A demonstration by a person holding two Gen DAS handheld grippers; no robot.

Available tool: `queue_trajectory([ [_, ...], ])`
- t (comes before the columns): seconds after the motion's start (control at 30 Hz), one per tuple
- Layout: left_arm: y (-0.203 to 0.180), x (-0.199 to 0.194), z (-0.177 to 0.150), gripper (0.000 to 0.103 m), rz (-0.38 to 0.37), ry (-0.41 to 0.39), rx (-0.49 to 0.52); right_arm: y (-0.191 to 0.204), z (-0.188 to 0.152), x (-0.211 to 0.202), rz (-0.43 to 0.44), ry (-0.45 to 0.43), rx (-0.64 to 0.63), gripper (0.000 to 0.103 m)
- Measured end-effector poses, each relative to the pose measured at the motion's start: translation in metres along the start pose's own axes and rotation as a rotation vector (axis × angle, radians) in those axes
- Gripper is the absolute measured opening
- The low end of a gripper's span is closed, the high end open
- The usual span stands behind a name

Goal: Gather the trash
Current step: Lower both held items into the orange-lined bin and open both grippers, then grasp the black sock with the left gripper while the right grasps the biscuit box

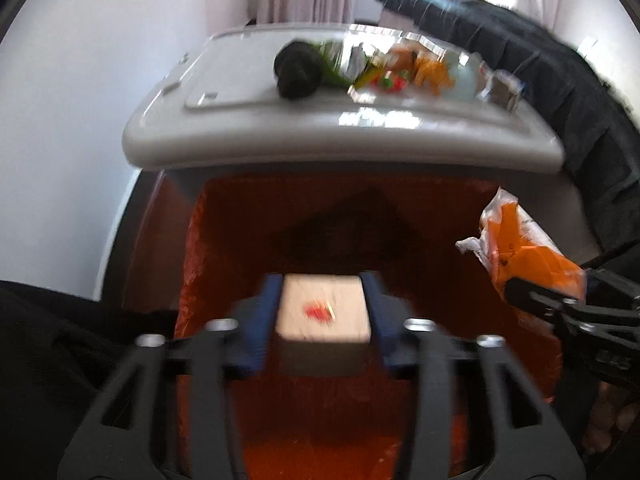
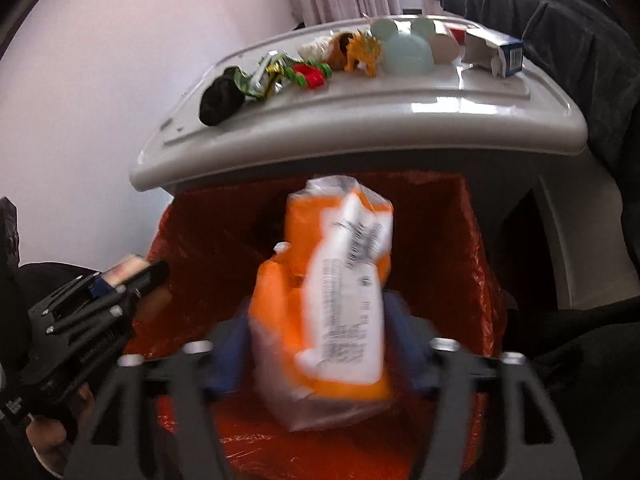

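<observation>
A bin lined with an orange bag (image 1: 224,248) (image 2: 448,240) stands open below both grippers, under the front edge of a grey plastic table (image 1: 320,140). My left gripper (image 1: 322,280) hangs over the bin with a small white box (image 1: 324,312), red mark on top, between its blue fingers; the jaws stand wide and the picture is blurred. My right gripper (image 2: 320,320) has its jaws far apart, with a crumpled orange and white packet (image 2: 340,264) loose between them. Each gripper shows in the other's view: the right gripper (image 1: 516,288) and the left gripper (image 2: 152,272).
On the grey table (image 2: 400,120) lie a black lump (image 2: 222,98), green wrappers (image 2: 264,76), a red and green toy (image 2: 310,74), a yellow toy dinosaur (image 2: 362,54), a pale blue container (image 2: 408,52) and an open carton (image 2: 494,54). A dark sofa (image 1: 560,92) runs along the right; a wall is at left.
</observation>
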State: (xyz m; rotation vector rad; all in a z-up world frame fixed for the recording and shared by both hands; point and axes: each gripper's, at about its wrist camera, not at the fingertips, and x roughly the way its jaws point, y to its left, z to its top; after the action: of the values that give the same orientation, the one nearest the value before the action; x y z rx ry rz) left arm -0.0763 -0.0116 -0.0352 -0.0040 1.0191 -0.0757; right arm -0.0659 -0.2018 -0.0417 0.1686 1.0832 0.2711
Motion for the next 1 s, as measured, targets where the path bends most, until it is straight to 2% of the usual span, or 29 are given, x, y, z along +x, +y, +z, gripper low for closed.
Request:
queue_trajectory([
  [0.03,0.000,0.002,0.000,0.082,0.008,0.002,0.002,-0.002,-0.001,0.000,-0.005,-0.001,0.006,0.069],
  [0.07,0.000,0.001,0.000,0.084,0.015,-0.003,0.005,-0.004,-0.001,-0.001,-0.008,-0.003,0.015,0.069],
  [0.27,-0.001,-0.005,0.001,0.084,0.020,-0.023,0.014,-0.023,0.006,-0.019,0.001,-0.061,0.084,0.069],
  [0.43,0.000,-0.007,0.016,0.084,0.005,-0.029,-0.009,-0.042,0.027,-0.049,-0.013,-0.155,0.102,0.069],
  [0.57,0.001,-0.004,0.055,0.085,0.023,-0.079,-0.020,-0.065,0.075,-0.068,-0.047,-0.247,0.105,0.070],
  [0.67,0.007,0.008,0.096,0.089,0.029,-0.121,-0.062,-0.077,0.108,-0.079,-0.100,-0.329,0.094,0.070],
  [0.73,0.012,0.021,0.124,0.089,0.029,-0.129,-0.083,-0.083,0.121,-0.081,-0.098,-0.365,0.108,0.070],
  [0.83,0.016,0.043,0.155,0.089,0.055,-0.126,-0.097,-0.094,0.126,-0.079,-0.061,-0.411,0.155,0.073],
  [1.0,0.021,0.093,0.177,0.089,0.111,-0.051,-0.056,-0.105,0.123,-0.068,0.006,-0.360,0.225,0.073],
])
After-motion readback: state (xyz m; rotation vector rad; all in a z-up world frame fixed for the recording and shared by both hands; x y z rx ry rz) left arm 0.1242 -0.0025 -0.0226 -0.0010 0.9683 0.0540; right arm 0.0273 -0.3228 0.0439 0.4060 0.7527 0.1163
